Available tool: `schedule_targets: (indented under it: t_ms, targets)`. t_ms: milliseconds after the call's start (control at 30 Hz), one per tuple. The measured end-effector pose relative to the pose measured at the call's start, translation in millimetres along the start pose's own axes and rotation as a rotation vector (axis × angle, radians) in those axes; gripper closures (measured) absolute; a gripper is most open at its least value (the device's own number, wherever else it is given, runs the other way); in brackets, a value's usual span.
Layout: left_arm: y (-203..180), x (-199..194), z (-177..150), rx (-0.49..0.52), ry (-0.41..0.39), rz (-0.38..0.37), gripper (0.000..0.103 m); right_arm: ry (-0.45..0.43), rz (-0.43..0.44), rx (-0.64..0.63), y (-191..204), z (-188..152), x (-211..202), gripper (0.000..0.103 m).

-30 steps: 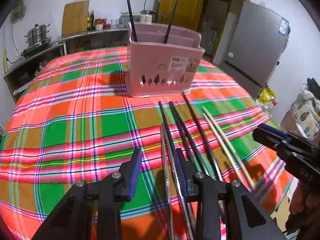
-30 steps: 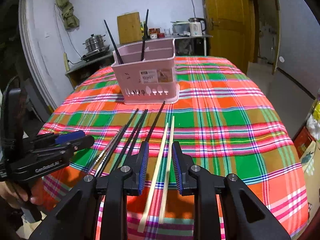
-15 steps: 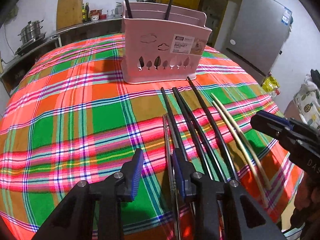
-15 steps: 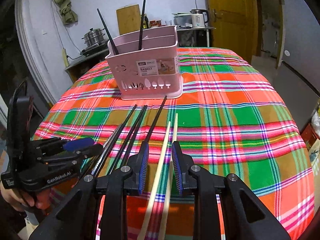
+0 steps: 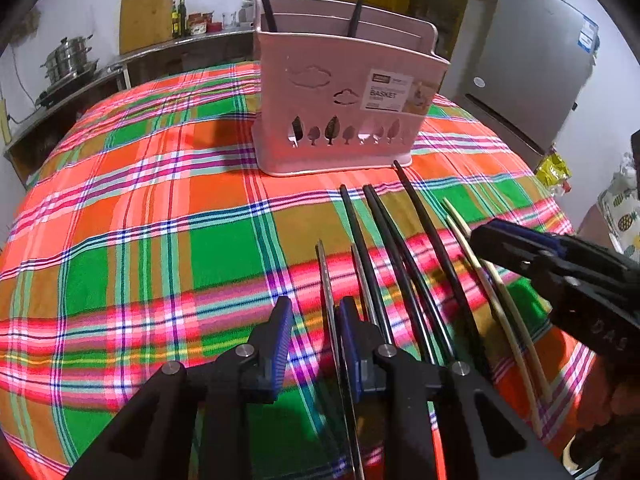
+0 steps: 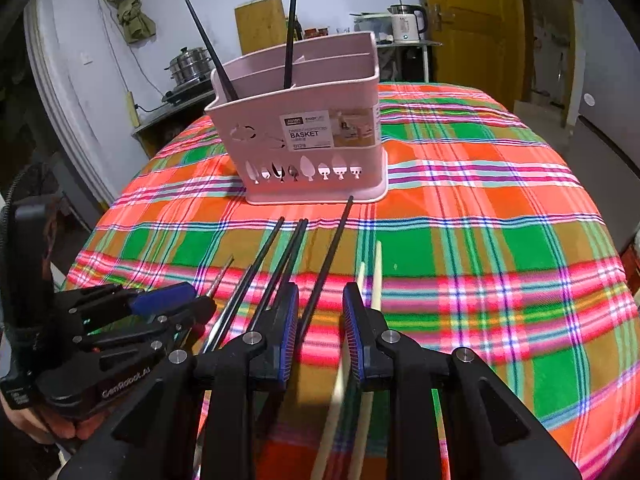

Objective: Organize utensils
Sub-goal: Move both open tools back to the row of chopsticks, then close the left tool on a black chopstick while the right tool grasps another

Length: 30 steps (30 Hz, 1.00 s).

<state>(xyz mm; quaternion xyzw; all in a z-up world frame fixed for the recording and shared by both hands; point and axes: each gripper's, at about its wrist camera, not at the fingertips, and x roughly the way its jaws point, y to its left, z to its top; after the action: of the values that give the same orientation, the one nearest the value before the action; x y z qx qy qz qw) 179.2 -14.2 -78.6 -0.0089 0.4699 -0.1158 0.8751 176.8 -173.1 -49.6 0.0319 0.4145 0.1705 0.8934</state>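
Note:
A pink utensil basket [image 5: 344, 100] [image 6: 304, 140] stands on the plaid tablecloth with two black chopsticks upright in it. In front of it lie metal chopsticks [image 5: 326, 280], several black chopsticks [image 5: 400, 260] [image 6: 280, 264] and two pale wooden chopsticks [image 5: 492, 300] [image 6: 376, 268]. My left gripper [image 5: 316, 332] [image 6: 200, 302] hovers low over the metal pair; its jaws are closing with one metal stick between them, beside the right pad. My right gripper [image 6: 320, 316] [image 5: 492, 240] is closing too. A black chopstick and a pale one run between its pads, not pressed.
The round table's near edge [image 6: 600, 420] drops away close behind the grippers. Beyond the table are a counter with a steel pot [image 5: 68, 60], a yellow door [image 6: 472, 20] and a grey fridge [image 5: 532, 80]. A hand [image 6: 36, 424] holds the left gripper.
Both grippers have moved forward and lower toward the chopsticks, so the basket looks larger. Both pairs of jaws have narrowed.

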Motion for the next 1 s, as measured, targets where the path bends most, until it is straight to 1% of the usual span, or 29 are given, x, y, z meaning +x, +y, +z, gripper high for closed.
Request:
schedule_targets:
  t_ms: [200,367,533,600,800,900,1000]
  targets:
    - [6,7,10,-0.024,0.01,-0.028,0.078,0.044,-0.011,0.001,1,17,26,0.084]
    - [4,12,17,-0.008,0.009,-0.018,0.08,0.078,-0.032,0.006,-1,25,45,0.084]
    - [4,14,20,-0.001,0.013,0.009,0.09,0.109,-0.048,0.019,-7,31,56,0.084]
    - [6,14,19,-0.007,0.013,0.015,0.096,0.117,-0.049,0.025,-8,32,60,0.084]
    - [5,13,18,-0.011,0.013,0.031,0.097,0.134,-0.066,0.01,-5,39,68,0.085]
    - [4,13,19,-0.006,0.017,0.039,0.097,0.145,-0.082,-0.003,-4,42,71,0.093]
    - [4,14,20,-0.008,0.023,0.04,0.099,0.154,-0.067,0.007,-7,44,72,0.094]
